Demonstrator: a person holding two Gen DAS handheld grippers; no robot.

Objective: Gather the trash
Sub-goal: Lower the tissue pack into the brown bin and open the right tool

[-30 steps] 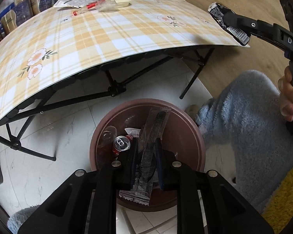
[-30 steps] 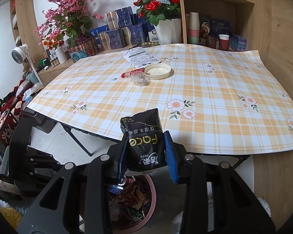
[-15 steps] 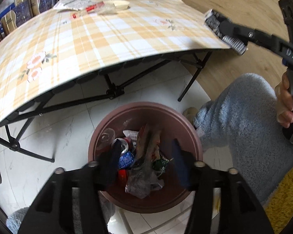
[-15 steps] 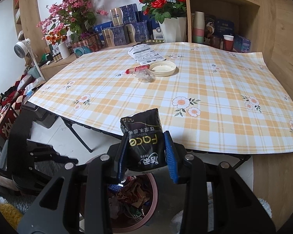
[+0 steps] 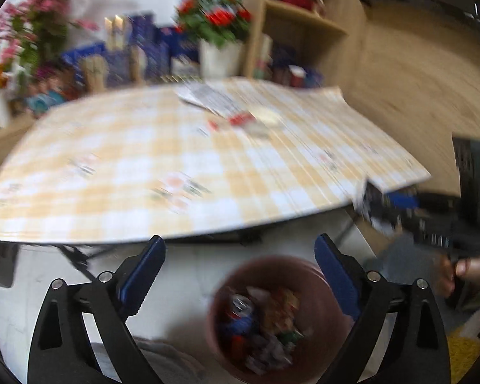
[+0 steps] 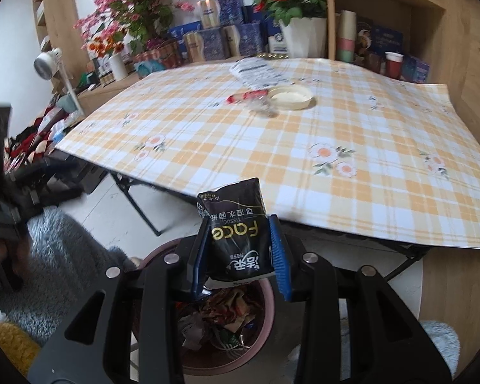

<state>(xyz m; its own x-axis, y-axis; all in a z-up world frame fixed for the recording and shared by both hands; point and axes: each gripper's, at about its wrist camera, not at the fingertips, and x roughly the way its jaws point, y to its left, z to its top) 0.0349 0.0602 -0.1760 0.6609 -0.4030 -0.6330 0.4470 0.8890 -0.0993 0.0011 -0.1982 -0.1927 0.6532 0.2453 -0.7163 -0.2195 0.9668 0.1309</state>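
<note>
Step in hand: drop-off at the bin (image 6: 273,320).

Right tool (image 6: 238,254) pinching a black tissue pack (image 6: 236,233) by its sides, pack upright between the blue pads, print upside down. Held above the bin, over its far rim on the desk side; nothing touching the bin yet.

Left tool (image 5: 240,275) spread wide, nothing between its pads. Poised above and short of the bin, bin showing low between the two fingers. View heavily blurred, so fine detail of the contents unreadable; can and crumpled wrappers (image 5: 265,329) just made out inside.

Bin on the floor, tucked by the near edge of the desk (image 6: 304,147), already part filled.

Away from the bin, toward the desk's far side: red-capped clear wrapper (image 6: 252,99), round cream lid (image 6: 289,96) touching or just beside it (cannot tell which), printed packet (image 6: 254,70) behind both.

Judged progress: well along, three or so pieces left on the desk.

Next move calls for: right tool brought a little nearer over the bin's centre, then opened so the pack falls in rather than catching the rim. Left tool free to reach out over the desk for the wrapper. Thin film likely to need a low, flat pinch.
</note>
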